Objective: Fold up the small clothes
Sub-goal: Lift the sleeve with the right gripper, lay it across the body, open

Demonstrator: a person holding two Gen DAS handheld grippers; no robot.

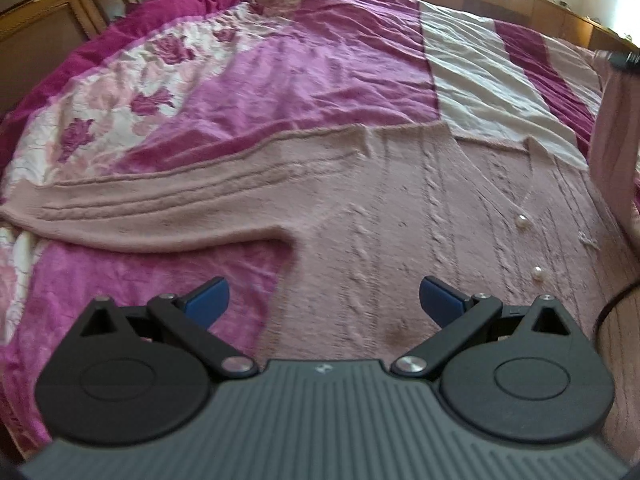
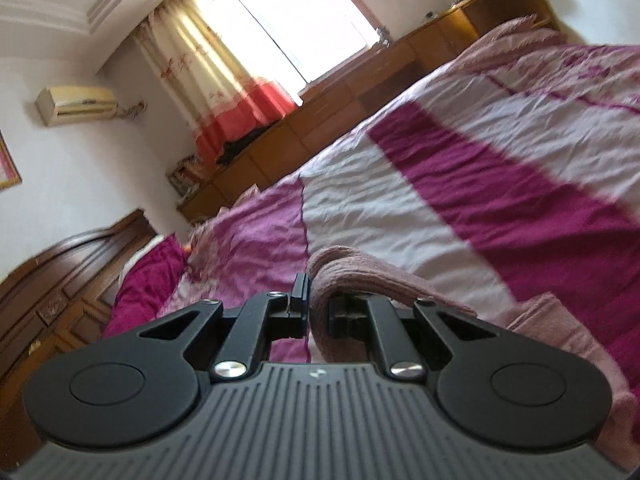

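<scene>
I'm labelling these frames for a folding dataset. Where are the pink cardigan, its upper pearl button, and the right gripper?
cardigan (image 1: 400, 216): left wrist view, on the cable-knit front panel.
upper pearl button (image 1: 521, 222): left wrist view, on the button's centre.
right gripper (image 2: 318, 300): right wrist view, midway between fingertips, shut on the cardigan's fabric.

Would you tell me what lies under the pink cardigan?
The pink cardigan lies spread on the bedspread, purple and white around it. Whatever sits directly beneath the knit is covered.

left wrist view looks steeply down, close over the pink cardigan (image 1: 400, 208) on the bed (image 1: 320, 72); right wrist view looks low across the same bed (image 2: 440, 200) toward the window (image 2: 300, 20).
</scene>
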